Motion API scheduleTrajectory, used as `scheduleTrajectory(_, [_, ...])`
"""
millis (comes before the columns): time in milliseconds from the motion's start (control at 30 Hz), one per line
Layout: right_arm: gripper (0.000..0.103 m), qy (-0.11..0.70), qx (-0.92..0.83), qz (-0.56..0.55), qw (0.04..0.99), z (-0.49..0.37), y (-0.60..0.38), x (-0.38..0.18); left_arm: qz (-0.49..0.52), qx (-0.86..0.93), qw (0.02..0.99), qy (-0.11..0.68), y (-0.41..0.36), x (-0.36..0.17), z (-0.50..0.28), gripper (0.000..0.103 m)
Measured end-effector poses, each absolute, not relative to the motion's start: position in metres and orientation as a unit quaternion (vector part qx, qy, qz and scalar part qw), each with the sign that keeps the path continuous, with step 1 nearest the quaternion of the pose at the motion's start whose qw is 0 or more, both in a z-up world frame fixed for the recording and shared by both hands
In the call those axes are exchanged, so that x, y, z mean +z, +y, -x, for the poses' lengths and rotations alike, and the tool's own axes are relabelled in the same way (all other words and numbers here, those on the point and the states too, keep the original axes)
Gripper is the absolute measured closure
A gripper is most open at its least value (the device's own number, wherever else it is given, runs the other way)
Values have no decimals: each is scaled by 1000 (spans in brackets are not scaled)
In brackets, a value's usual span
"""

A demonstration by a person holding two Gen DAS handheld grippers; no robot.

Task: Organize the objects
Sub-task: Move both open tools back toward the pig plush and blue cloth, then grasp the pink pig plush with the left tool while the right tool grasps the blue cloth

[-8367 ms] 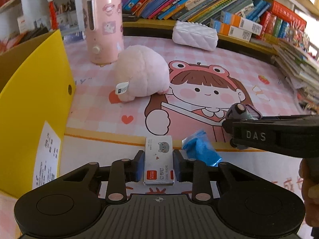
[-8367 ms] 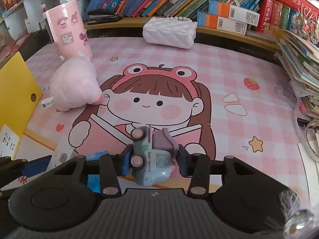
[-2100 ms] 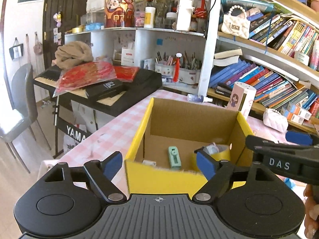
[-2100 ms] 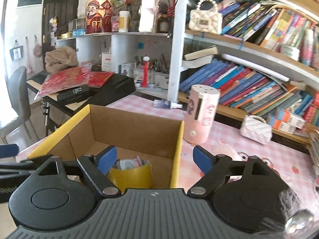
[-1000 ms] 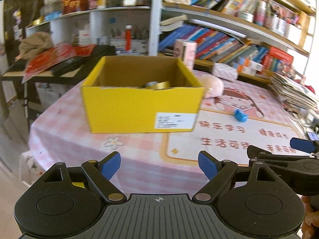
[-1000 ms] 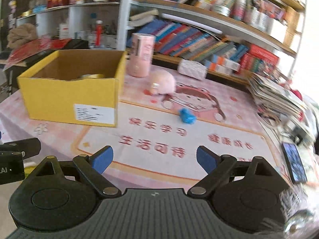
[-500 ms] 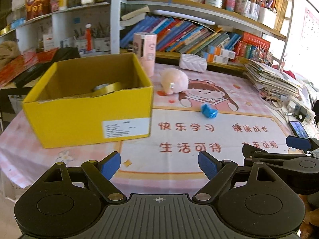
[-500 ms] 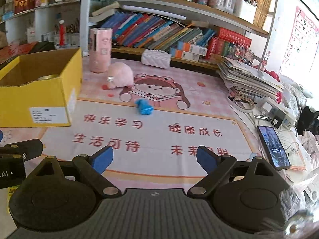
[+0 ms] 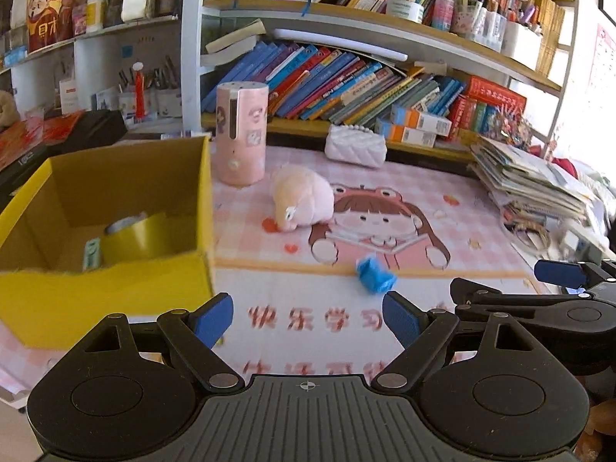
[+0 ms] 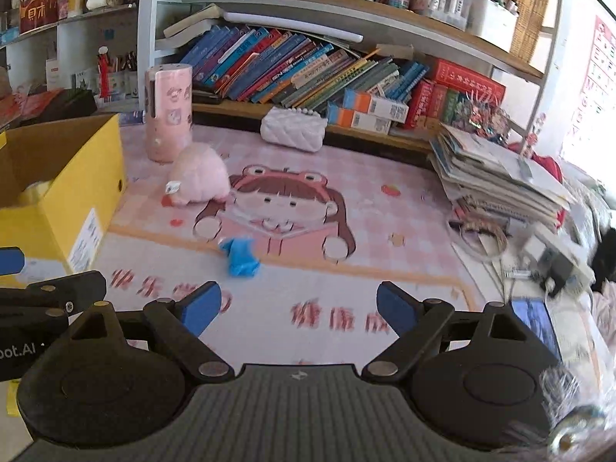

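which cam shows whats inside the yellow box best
The left wrist view: it looks into the yellow box, showing a roll of yellow tape and a small green item. The right wrist view catches only the box's corner and a sliver of tape.

1. My left gripper [image 9: 307,315] is black plastic, with two angled fingers ending in blue pads [image 9: 213,313].
2. Round silver screws sit at each finger joint, and two large round discs flank a ribbed grey centre plate marked with a small crosshair.
3. My right gripper [image 10: 295,308] has the same black build and blue pads [image 10: 392,311].
4. Seen from the right, the left gripper's side carries white lettering, cut off at the frame edge.
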State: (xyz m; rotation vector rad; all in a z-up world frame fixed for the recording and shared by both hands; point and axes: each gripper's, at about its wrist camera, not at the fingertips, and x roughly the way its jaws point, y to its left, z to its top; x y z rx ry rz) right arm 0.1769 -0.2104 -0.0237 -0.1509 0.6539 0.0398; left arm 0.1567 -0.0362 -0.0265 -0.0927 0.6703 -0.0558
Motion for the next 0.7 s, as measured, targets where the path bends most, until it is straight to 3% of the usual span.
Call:
scheduleTrajectory(200, [19, 323, 45, 59, 944, -215, -229, -24, 46, -3, 942, 333, -53, -25, -184, 18])
scheduleTrajectory(267, [25, 325, 53, 54, 943, -227, -234, -25, 39, 5, 942, 333, -60, -25, -193, 22])
scheduleTrajectory(333, [28, 331, 64, 45, 940, -241, -239, -27, 32, 12, 941, 336, -65, -25, -202, 31])
scheduleTrajectory(433, [30, 343, 82, 29, 935, -259, -245, -31, 41, 34, 939, 339, -65, -25, -216, 37])
scheduleTrajectory(700, [39, 377, 164, 58, 910, -284, -235, -57, 60, 76, 936, 337, -61, -23, -254, 43])
